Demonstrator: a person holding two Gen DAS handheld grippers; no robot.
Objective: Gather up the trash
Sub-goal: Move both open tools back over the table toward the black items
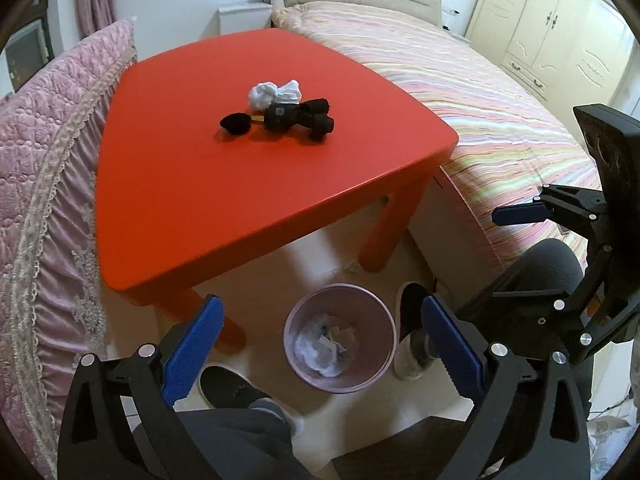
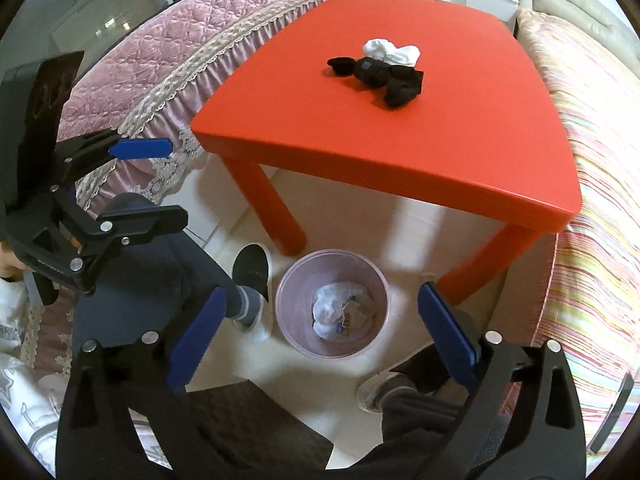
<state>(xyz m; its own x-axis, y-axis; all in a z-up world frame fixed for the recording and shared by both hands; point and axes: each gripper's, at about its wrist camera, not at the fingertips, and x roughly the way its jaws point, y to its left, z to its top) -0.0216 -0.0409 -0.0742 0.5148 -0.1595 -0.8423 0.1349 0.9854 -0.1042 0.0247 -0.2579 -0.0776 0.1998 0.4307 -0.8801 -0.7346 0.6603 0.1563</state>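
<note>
A pink trash bin stands on the floor by the red table, with crumpled white paper and scraps inside. My left gripper hangs open above the bin, nothing between its blue pads. My right gripper is also open and empty over the same bin, where the trash lies at the bottom. Each gripper shows in the other's view: the right gripper at the right edge, the left gripper at the left edge.
Rolled black socks and white socks lie on the table. A pink quilted sofa flanks the table on the left and a striped bed on the right. A person's legs and shoes stand around the bin.
</note>
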